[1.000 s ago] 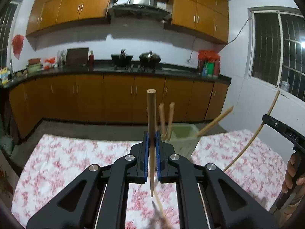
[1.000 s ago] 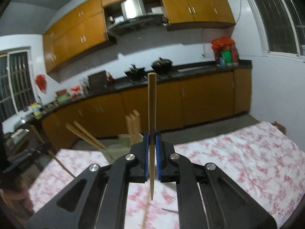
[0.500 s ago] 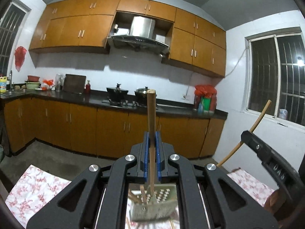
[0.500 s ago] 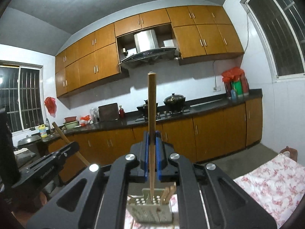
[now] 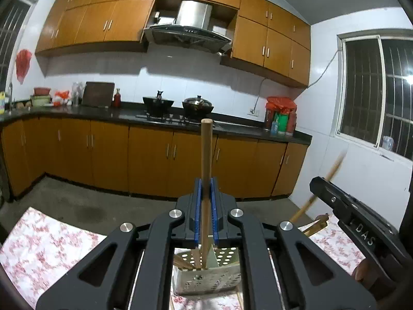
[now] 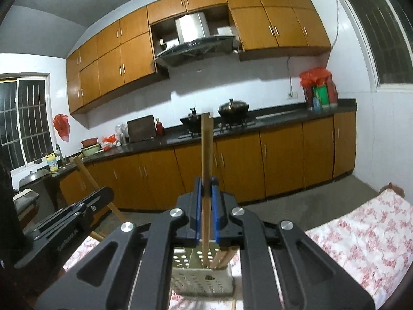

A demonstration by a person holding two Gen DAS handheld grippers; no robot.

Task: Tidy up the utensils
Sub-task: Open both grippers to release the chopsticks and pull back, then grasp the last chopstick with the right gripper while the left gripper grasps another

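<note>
Both chopsticks have dropped into the holder [image 5: 206, 279], grippers [image 5: 205, 206] [image 6: 205, 206] clamped.

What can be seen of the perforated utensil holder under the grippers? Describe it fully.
The utensil holder is a pale, boxy container, plastic by its look, with round holes in its inner walls and slots on its outer face. It stands upright on the floral tablecloth, partly hidden by both grippers' frames. An inner divider shows in the left wrist view. Several wooden chopsticks lean inside. The chopstick in the left gripper and the one in the right gripper both reach down into it.
</note>
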